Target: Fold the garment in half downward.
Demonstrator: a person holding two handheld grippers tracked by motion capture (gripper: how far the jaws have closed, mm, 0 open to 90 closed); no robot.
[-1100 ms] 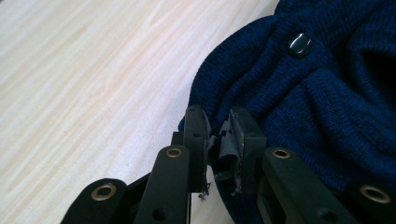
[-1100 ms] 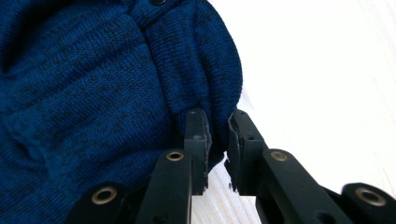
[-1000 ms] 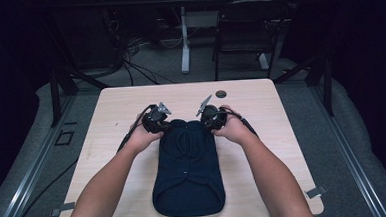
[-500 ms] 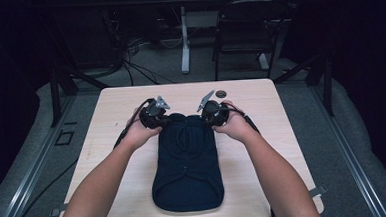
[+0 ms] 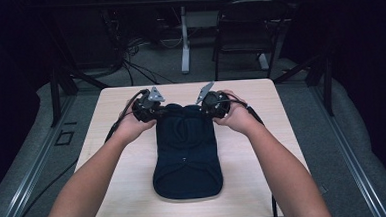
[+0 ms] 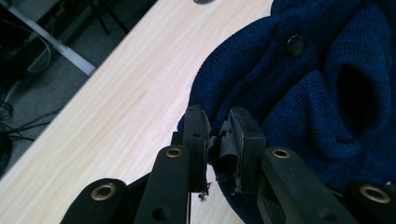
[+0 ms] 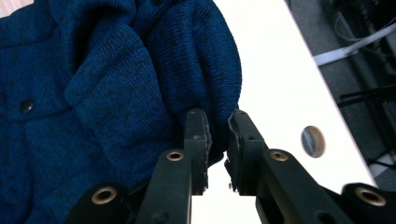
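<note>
Navy knitted sweater (image 5: 185, 149), folded lengthwise, lying down the middle of the pale wooden counter (image 5: 262, 135), far end lifted off the surface. Left gripper (image 5: 153, 110) at 11 o'clock of the garment, right gripper (image 5: 211, 106) at 1 o'clock, each set of jaws clenched on a corner of the knit's top edge. Compared with a second ago: both grippers raised, far edge of the sweater pulled up and stretched between them, near end unmoved on the counter. Dark button (image 6: 295, 45) close to the left grip. Small round cap (image 7: 313, 141) on the counter at 3 o'clock of the right jaws. Beyond the counter at 12 o'clock, a black chair (image 5: 242, 31) and floor cables (image 5: 133, 61), well apart.
</note>
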